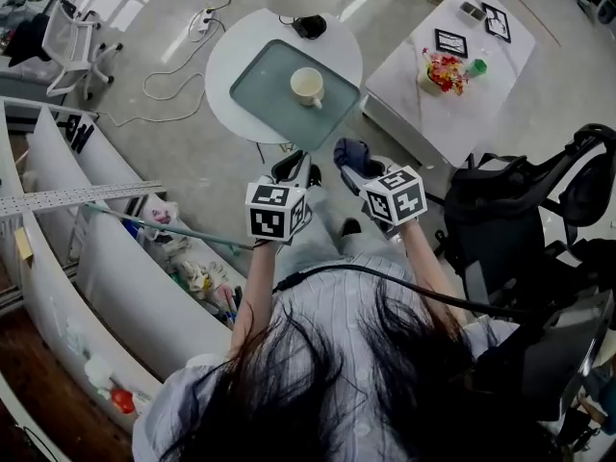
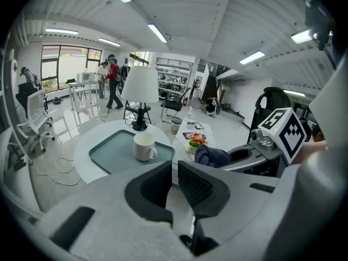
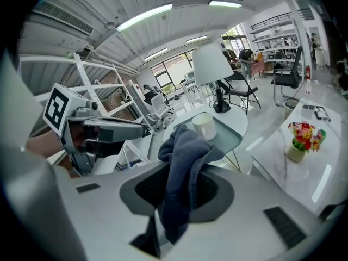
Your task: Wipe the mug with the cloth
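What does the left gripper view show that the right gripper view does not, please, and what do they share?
Only the left gripper view: the left gripper head-on, its dark ribbed jaws close together with nothing between them. Only the right gripper view: the right gripper head-on, jaws pinching the dark blue cloth, which hangs down. Both: the white ceramic mug upright on the grey-green rectangular tray, and the white-shaded lamp.

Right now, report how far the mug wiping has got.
Done: the right gripper is shut on the dark blue cloth. In hand: both grippers are held short of the round table; the left gripper is empty, jaws nearly together. Left: the white mug stands untouched on the grey-green tray, so gripping it and all wiping remain.
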The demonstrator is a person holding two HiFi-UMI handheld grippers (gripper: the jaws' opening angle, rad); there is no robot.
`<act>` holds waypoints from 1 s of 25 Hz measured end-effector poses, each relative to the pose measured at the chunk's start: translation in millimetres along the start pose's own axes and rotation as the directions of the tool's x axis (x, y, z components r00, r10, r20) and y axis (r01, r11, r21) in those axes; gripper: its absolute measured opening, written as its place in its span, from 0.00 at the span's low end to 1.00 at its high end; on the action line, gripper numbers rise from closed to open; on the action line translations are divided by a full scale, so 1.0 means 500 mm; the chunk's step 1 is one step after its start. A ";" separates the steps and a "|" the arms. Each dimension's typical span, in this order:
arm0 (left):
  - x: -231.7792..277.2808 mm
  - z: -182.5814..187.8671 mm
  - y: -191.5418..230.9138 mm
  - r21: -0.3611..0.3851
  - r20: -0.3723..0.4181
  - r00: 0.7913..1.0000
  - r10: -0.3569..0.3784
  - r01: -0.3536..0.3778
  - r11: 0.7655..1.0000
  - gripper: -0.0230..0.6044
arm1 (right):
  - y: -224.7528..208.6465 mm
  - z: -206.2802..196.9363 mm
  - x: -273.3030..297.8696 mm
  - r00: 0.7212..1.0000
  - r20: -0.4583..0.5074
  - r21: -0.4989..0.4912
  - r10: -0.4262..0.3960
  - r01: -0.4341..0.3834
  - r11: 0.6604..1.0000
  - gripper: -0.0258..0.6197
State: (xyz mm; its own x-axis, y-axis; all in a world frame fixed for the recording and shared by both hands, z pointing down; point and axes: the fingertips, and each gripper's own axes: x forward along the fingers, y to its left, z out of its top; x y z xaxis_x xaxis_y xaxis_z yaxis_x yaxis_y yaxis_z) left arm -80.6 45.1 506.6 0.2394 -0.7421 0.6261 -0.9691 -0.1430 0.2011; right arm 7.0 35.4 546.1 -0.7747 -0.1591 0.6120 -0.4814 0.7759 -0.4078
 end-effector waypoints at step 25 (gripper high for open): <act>-0.156 -0.104 -0.123 -0.007 0.090 0.991 0.100 -0.099 0.995 0.11 | 0.137 -0.101 -0.103 0.992 0.019 -0.155 0.123 -0.119 0.981 0.18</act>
State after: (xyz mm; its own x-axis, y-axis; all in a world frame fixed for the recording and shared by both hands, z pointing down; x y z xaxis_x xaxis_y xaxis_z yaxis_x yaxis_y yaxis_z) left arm -36.7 145.9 484.7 0.1354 -0.8088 0.5723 -0.9876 -0.0641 0.1430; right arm 34.5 127.5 520.8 -0.8358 -0.0742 0.5440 -0.3169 0.8743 -0.3676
